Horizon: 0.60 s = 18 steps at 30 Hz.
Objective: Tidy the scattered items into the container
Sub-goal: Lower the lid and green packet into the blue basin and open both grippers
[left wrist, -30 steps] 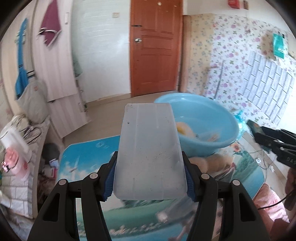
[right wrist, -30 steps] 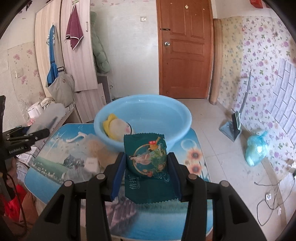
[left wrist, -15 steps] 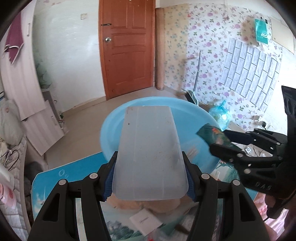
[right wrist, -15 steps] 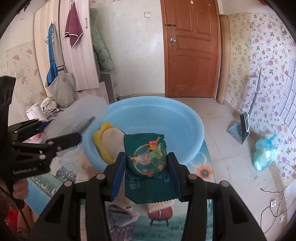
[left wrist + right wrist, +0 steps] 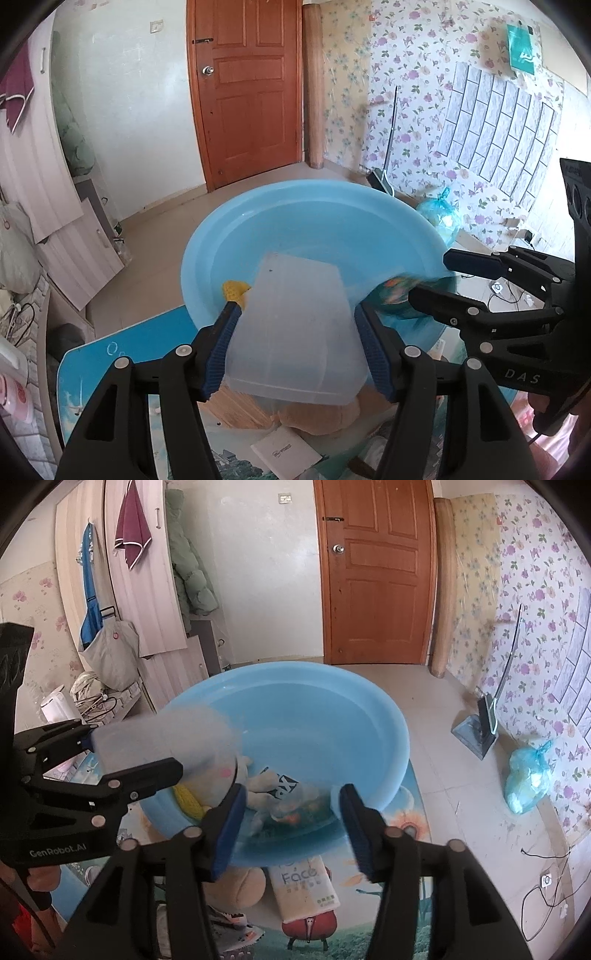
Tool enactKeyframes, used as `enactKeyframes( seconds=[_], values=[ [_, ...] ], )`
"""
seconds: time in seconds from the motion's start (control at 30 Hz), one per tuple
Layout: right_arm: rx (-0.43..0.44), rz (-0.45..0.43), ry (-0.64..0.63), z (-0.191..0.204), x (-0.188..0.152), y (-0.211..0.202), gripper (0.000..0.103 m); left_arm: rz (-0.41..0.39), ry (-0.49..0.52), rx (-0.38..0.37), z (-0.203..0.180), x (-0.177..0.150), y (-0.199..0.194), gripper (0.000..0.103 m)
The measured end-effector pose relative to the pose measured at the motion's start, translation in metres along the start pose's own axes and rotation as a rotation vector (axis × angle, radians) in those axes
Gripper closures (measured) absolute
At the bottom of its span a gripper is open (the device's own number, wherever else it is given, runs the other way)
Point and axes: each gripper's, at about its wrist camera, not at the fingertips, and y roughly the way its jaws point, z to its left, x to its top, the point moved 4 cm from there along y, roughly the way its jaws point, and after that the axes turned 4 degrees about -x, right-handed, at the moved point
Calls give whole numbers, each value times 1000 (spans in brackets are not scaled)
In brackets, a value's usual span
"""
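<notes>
Right gripper (image 5: 291,821) gapes over green packet (image 5: 306,814) in blue basin (image 5: 369,716).

I read "GenRobot.AI" on the left gripper (image 5: 144,771) body, "DAS" on the right gripper (image 5: 443,280) body, and "Face" on the tissue pack (image 5: 303,882) just below the blue basin (image 5: 369,716)

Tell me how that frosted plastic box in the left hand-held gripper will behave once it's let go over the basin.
The frosted plastic box keeps flat walls between the pads, so it is probably stiff. It looks translucent and empty, so likely light. Tilted over the blue basin, its smooth sides may slide in quickly and clatter.
</notes>
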Motion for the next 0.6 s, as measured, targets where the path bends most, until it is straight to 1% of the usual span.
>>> enactKeyframes(
  seconds=[0.1, 0.23, 0.33, 0.6],
  values=[
    [-5, -6, 5, -1, -2, -1, 45, -1, -4, -1, 0, -2, -3, 40],
    [-9, -9, 6, 0, -4, -4, 45, -12, -10, 3, 0, -4, -11, 36],
    [-11, -7, 11, -2, -9, -7, 45, -19, -13, 3, -1, -7, -19, 36],
    [-5, 10, 54, -10, -23, -17, 45, -12, -25, 22, 5, -27, -36, 35]
  ],
)
